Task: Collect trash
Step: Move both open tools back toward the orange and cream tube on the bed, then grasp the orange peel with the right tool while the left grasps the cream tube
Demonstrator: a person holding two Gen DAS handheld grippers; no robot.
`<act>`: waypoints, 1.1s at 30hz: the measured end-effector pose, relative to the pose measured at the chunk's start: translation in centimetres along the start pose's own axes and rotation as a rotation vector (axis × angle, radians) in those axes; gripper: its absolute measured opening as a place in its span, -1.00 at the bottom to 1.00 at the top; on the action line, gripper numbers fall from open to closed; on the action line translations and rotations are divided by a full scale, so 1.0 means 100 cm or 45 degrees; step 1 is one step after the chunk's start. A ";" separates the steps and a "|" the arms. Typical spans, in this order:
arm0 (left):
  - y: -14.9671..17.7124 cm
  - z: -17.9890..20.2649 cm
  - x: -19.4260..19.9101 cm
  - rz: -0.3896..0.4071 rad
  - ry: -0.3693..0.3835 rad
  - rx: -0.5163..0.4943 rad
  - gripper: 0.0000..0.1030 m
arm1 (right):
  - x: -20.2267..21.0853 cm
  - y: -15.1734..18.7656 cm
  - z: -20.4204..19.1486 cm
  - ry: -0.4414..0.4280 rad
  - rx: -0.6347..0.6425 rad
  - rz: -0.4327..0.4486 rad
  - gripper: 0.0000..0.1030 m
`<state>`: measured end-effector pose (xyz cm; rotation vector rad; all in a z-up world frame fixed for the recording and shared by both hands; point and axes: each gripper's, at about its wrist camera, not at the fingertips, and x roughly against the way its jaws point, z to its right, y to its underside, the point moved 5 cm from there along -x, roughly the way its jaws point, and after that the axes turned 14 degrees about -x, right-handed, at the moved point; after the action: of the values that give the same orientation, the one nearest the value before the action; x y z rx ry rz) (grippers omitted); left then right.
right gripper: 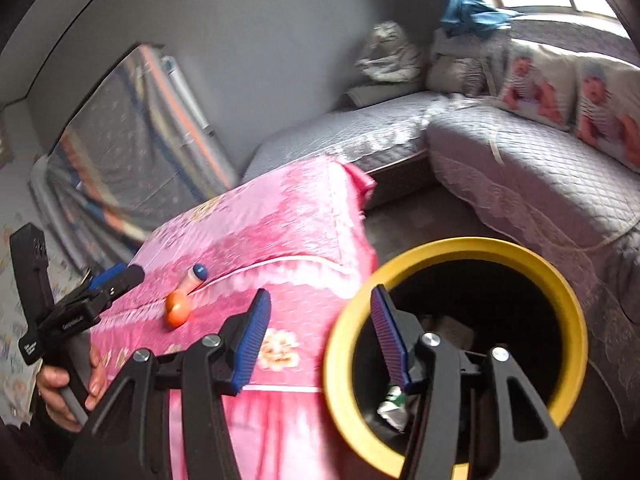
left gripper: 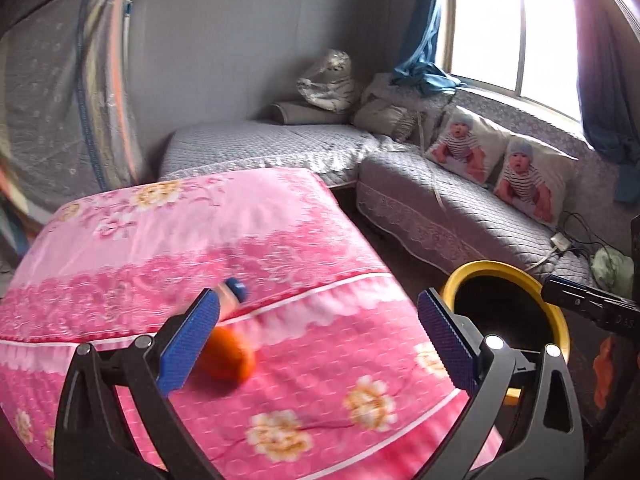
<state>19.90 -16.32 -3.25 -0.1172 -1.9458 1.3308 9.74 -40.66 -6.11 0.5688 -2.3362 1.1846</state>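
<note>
An orange bottle [left gripper: 226,354] with a blue cap [left gripper: 237,289] lies on the pink flowered table cover [left gripper: 300,320]. It also shows in the right wrist view [right gripper: 178,308]. My left gripper [left gripper: 316,332] is open, its left pad beside the bottle; it shows from outside in the right wrist view [right gripper: 114,278]. A yellow-rimmed black bin [right gripper: 460,248] stands right of the table, with a crumpled wrapper [right gripper: 394,406] inside. My right gripper [right gripper: 320,340] is open and empty above the bin's left rim. The bin also shows in the left wrist view [left gripper: 500,268].
A grey quilted corner sofa [left gripper: 460,208] with two baby-print cushions [left gripper: 520,176] runs along the wall and window. A power strip with cables [left gripper: 562,242] lies on the sofa's near end. A fabric wardrobe [left gripper: 60,112] stands at left.
</note>
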 end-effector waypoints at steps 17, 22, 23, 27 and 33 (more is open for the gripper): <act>0.092 -0.159 0.087 0.046 -0.271 0.354 0.84 | -0.193 0.072 -0.198 0.029 0.689 -0.441 -0.04; 0.098 -0.166 0.096 0.066 -0.281 0.361 0.84 | -0.220 0.074 -0.198 0.113 0.704 -0.492 -0.04; 0.099 -0.166 0.096 0.066 -0.287 0.357 0.84 | -0.224 0.075 -0.197 0.121 0.703 -0.510 -0.04; 0.099 -0.168 0.097 0.054 -0.286 0.326 0.84 | -0.236 0.075 -0.197 0.142 0.687 -0.545 -0.04; 0.098 -0.164 0.090 0.006 -0.257 0.266 0.84 | -0.241 0.074 -0.197 0.134 0.659 -0.567 -0.12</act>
<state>20.64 4.80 -3.83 0.1187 -1.9558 1.5915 29.40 -16.72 -14.12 1.1023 -1.6782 1.5416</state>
